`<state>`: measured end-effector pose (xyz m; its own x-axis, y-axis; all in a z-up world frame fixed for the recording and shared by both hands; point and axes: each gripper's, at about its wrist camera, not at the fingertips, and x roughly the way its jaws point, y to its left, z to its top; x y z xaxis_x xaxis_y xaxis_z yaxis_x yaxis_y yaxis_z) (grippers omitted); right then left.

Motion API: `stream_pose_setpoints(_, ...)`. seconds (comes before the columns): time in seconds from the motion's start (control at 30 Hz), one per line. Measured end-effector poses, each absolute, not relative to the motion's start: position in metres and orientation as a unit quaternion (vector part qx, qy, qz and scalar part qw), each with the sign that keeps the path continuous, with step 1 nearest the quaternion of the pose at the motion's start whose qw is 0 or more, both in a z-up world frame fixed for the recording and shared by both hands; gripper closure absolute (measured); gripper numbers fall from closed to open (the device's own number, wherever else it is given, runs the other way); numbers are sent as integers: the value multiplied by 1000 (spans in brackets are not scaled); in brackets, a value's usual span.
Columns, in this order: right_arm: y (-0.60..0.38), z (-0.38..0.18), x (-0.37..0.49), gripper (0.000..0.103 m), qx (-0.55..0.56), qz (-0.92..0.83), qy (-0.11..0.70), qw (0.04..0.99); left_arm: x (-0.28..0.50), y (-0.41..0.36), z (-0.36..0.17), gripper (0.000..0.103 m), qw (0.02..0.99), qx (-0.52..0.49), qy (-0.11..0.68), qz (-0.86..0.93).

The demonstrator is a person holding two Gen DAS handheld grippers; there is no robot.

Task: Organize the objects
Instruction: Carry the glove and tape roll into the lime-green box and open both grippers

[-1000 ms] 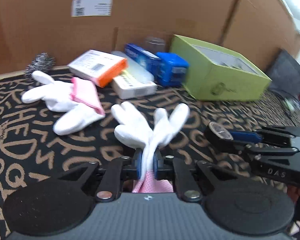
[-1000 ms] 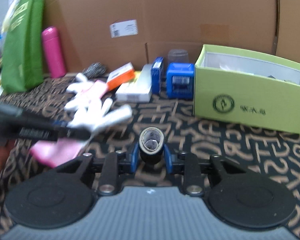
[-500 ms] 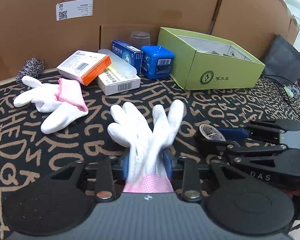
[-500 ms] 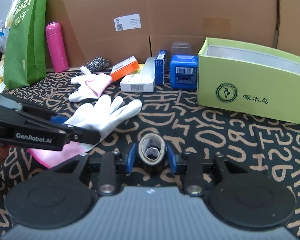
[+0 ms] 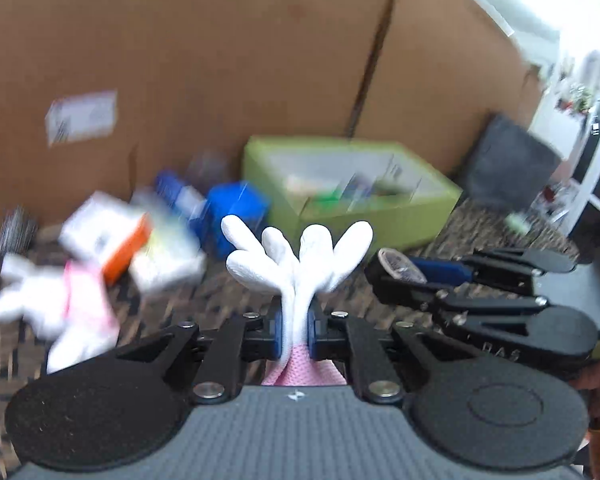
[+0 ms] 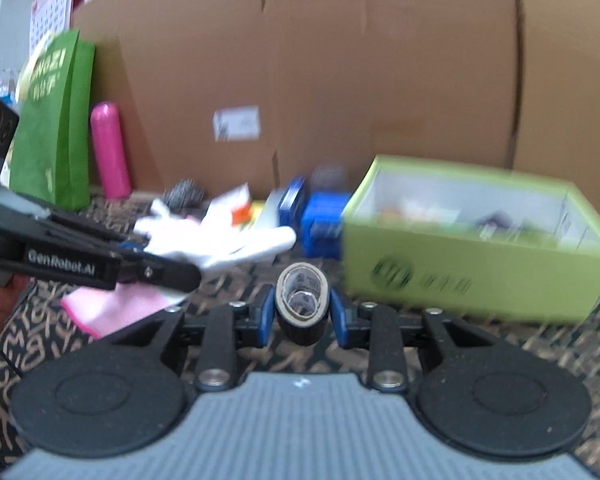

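My left gripper (image 5: pixel 294 330) is shut on a white glove with a pink cuff (image 5: pixel 296 264) and holds it above the patterned table. The glove also shows in the right wrist view (image 6: pixel 236 246), with the left gripper (image 6: pixel 140 268) at the left. My right gripper (image 6: pixel 302 312) is shut on a black roll of tape (image 6: pixel 301 302), also lifted. It shows in the left wrist view (image 5: pixel 400 276) at the right, with the tape (image 5: pixel 398 266). An open green box (image 5: pixel 360 196) (image 6: pixel 472 248) with several items inside stands ahead of both grippers.
A second white glove (image 5: pixel 56 304) lies at the left. Small boxes, orange-white (image 5: pixel 108 236) and blue (image 5: pixel 236 204), sit by the cardboard wall (image 5: pixel 220 60). A pink bottle (image 6: pixel 110 148), a green bag (image 6: pixel 54 128) and a steel scourer (image 6: pixel 186 196) stand at the far left.
Both grippers have risen off the table with their loads and the views now look down into the green box. Both views are blurred by motion.
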<state>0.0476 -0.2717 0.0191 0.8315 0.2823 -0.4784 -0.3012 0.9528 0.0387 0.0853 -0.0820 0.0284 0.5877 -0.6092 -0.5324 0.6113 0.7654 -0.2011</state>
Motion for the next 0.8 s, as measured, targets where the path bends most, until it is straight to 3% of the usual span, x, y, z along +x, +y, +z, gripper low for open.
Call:
stream_pose_setpoints(0.3,-328,86,85,74,-45,86,195,976,142,-164,92,93,890,-15,260,-376)
stream_pose_setpoints(0.57,-367,79,156,74,-65,26,235,970,199,-231,74,93,886,6,288,-364)
stream_pose_setpoints(0.8,-384,40,199,74,-31,34,268,962,232,-257,35,93,876,19,319,-362)
